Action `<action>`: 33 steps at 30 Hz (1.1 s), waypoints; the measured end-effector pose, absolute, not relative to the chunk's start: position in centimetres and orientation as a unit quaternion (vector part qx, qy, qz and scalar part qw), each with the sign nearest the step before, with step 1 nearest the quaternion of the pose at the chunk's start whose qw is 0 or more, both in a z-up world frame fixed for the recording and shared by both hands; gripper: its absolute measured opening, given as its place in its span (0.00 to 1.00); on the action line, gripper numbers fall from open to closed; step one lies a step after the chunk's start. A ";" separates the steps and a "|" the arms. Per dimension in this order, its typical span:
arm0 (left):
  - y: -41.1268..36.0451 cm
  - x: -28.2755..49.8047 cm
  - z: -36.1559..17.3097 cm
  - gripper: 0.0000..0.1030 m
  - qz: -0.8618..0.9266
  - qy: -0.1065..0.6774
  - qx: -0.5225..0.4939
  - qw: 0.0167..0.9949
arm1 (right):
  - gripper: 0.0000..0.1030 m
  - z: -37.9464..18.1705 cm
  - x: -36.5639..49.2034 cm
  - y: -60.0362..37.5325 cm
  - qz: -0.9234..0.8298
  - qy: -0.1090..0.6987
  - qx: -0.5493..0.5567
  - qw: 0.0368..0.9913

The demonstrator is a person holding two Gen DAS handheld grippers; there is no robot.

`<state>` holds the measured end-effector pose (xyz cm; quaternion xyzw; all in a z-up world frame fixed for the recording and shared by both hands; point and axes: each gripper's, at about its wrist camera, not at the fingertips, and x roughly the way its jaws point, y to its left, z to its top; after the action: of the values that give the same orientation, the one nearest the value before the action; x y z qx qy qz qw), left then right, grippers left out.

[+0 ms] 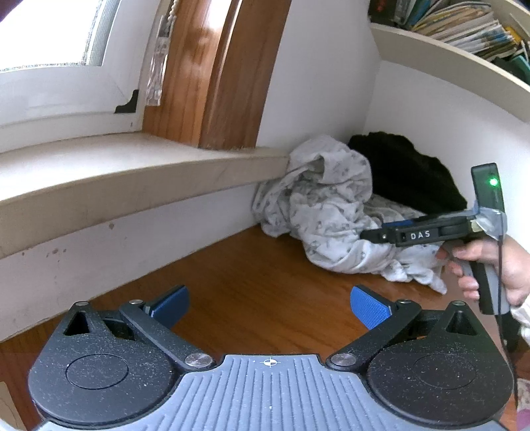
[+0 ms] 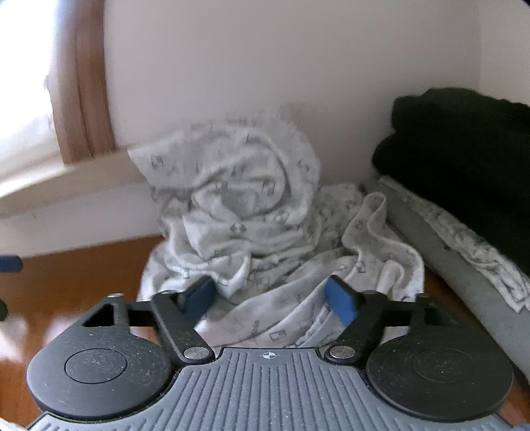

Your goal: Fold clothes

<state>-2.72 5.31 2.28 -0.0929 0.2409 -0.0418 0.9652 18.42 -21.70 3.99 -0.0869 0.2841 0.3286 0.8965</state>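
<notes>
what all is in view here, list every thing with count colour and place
patterned garment: one, pale grey with small dark print, crumpled in the corner on the table
black garment: one, black, piled against the wall behind the patterned one
grey garment: one, grey, lying under the black pile
table: one, brown wood, under the clothes
window sill: one, off-white, left of the clothes
window frame: one, brown wood, above the sill
shelf: one, white, upper right
books: many, mixed colours, on the shelf
left hand-held gripper: one, black with blue pads, open over bare table
right hand-held gripper: one, black with blue pads, open over the patterned garment
hand: one, holding the right hand-held gripper's handle
</notes>
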 end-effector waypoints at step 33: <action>3.6 -3.4 2.6 1.00 -0.066 0.243 -0.080 0.964 | 0.08 2.7 14.7 -29.9 0.343 0.346 -0.072 0.871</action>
<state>-3.42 3.55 2.60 -0.0796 0.2434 -0.0659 0.9644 14.74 -29.90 2.65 -0.0718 0.3456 0.3426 0.8706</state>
